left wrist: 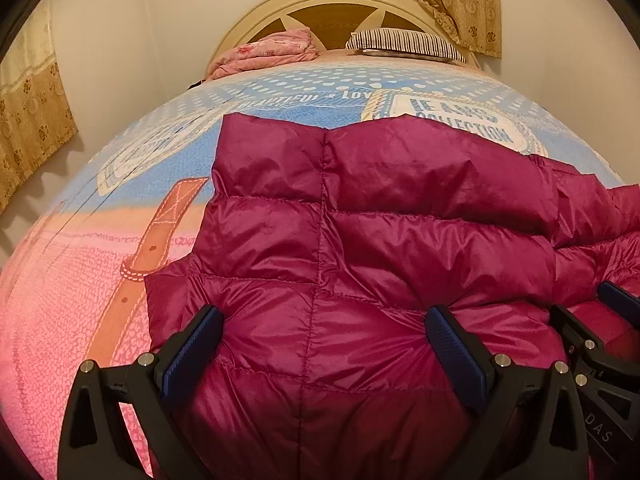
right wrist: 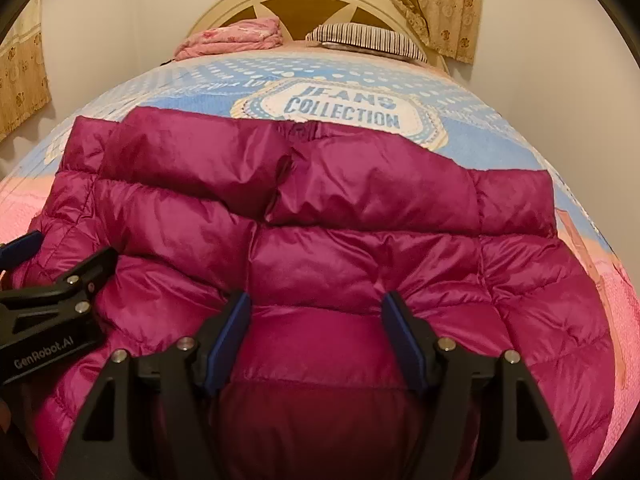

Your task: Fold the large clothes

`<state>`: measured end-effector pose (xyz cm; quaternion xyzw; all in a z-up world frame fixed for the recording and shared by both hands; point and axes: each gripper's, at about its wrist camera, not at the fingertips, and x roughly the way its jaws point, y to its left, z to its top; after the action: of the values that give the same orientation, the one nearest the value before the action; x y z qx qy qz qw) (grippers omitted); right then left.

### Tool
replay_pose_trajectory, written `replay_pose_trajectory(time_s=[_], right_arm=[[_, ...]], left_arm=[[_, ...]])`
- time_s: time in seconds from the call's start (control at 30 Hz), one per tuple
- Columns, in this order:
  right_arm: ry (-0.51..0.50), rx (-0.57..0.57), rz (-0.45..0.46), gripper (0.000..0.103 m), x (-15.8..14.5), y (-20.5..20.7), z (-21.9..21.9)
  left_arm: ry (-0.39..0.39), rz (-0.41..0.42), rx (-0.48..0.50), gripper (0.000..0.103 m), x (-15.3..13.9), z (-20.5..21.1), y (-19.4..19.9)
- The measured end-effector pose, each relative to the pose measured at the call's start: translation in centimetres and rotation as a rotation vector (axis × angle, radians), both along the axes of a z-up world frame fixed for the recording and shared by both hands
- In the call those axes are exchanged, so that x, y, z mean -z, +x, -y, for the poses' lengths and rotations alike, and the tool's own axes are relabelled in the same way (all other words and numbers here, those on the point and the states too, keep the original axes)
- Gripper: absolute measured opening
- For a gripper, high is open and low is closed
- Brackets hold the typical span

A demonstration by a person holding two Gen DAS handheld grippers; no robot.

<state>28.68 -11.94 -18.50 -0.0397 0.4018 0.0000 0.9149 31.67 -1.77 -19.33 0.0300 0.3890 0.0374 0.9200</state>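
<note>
Both claws, left gripper [left wrist: 323, 322] and right gripper [right wrist: 316, 312], spread wide, press the puffy magenta jacket [right wrist: 320, 216] lying on the bed [left wrist: 60, 300].

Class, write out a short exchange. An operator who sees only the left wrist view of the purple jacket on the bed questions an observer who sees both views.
Operator: My view cuts the jacket off on the right. Where does it end?
Observer: Its right edge stops short of the side; a strip of bedspread shows beyond it.
Operator: How does the right gripper stand?
Observer: Its jaws are apart, with a puffed panel of the jacket between them.
Operator: The jacket half hides the badge printed on the bedspread. What does it say?
Observer: In the right wrist view it reads JEANS COLLECTION in full.
</note>
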Motion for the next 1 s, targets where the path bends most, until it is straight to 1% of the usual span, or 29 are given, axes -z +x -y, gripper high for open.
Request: replay_pose_trajectory(time_s=[0.13,0.23,0.3,0.4,0.47,0.5,0.57,0.6,0.63,0.7,0.73,0.77,0.8,0.87,0.93,1.0], right_arm=[[-0.018,0.001,-0.003,0.072,0.1,0.0,-0.2],[-0.035,0.004,-0.002,0.072,0.2,-0.2,-0.6],[-0.039,0.003,-0.002,0.072,0.2,-0.4,-0.7],[-0.044,-0.007,-0.008,0.072,-0.3,-1.0,-0.8],[-0.032,-0.011,0.014,0.072,-1.5,-2.9,-0.6],[-0.016,-0.010,0.029,0.074,-2.0,-4.0,-0.4],[0.028,-0.010,0.068,0.082,-3.3,-7.1,0.0],[0.032,-0.008,0.090,0.086,-3.7,-8.6,0.0],[0.031,-0.010,0.100,0.087,-3.8,-9.4,-0.1],[0.021,-0.020,0.097,0.087,-3.3,-11.0,-0.7],[0.007,-0.016,0.088,0.087,-2.8,-11.4,-0.9],[-0.005,-0.008,0.092,0.087,-2.5,-11.5,-1.0],[-0.013,-0.004,0.098,0.087,-2.2,-11.6,-1.0],[-0.033,-0.007,0.087,0.087,-1.5,-11.4,-1.3],[-0.060,-0.009,0.080,0.088,-0.9,-11.2,-1.6],[-0.072,-0.007,0.076,0.088,-0.4,-11.0,-1.8]], left_arm=[[0.003,-0.005,0.000,0.102,0.1,0.1,0.3],[-0.016,-0.006,0.007,0.102,-0.5,-0.4,-0.4],[-0.025,-0.002,-0.011,0.102,-1.2,-1.3,-1.7],[-0.031,0.040,-0.028,0.102,-2.5,-3.1,-5.4],[-0.030,0.056,-0.046,0.102,-3.1,-4.6,-8.1],[-0.063,0.059,-0.056,0.102,-3.3,-5.9,-9.8],[-0.114,0.056,-0.085,0.102,-3.0,-7.5,-11.8],[-0.129,0.046,-0.101,0.102,-2.7,-8.0,-12.4],[-0.141,0.037,-0.112,0.102,-2.4,-8.2,-12.7],[-0.196,0.014,-0.123,0.102,-1.6,-8.5,-13.0],[-0.207,0.001,-0.125,0.102,-1.2,-8.7,-12.8],[-0.234,-0.024,-0.118,0.102,-0.6,-8.6,-12.6],[-0.255,-0.027,-0.113,0.102,-0.3,-8.6,-12.6],[-0.273,-0.027,-0.117,0.102,0.1,-8.4,-12.6],[-0.310,-0.019,-0.109,0.102,0.2,-8.3,-12.6],[-0.327,-0.011,-0.099,0.099,0.3,-8.3,-12.6]])
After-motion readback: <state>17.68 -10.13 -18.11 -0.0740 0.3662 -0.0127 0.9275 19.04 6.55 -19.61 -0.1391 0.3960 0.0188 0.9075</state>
